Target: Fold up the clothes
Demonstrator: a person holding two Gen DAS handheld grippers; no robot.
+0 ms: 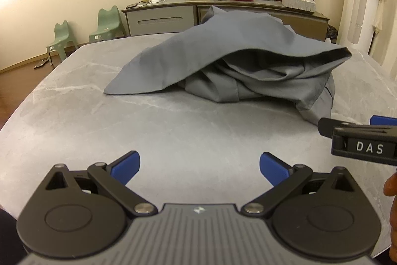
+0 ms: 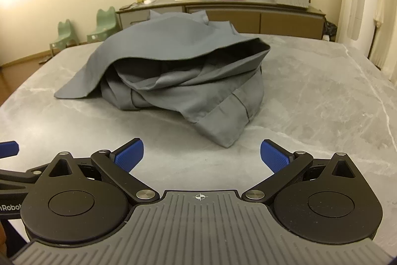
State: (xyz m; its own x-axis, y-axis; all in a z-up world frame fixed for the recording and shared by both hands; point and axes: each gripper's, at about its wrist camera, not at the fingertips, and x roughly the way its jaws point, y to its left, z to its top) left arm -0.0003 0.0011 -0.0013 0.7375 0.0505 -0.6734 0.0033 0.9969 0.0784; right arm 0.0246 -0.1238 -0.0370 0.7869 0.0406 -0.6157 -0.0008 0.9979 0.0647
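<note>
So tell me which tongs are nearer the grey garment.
Right. The right tongs sit open just short of the grey garment, whose near corner lies almost between the tips. The left tongs, also open, hang farther back over bare table.

right tongs (image 2: pixel 201 155): spread wide, empty | grey garment (image 2: pixel 173 71): crumpled heap ahead | marble table (image 2: pixel 322 103)

There is one grey garment (image 1: pixel 223 61) on one table (image 1: pixel 173 135), two green chairs (image 1: pixel 60 37) behind, and two grippers (image 1: pixel 199 165).
</note>
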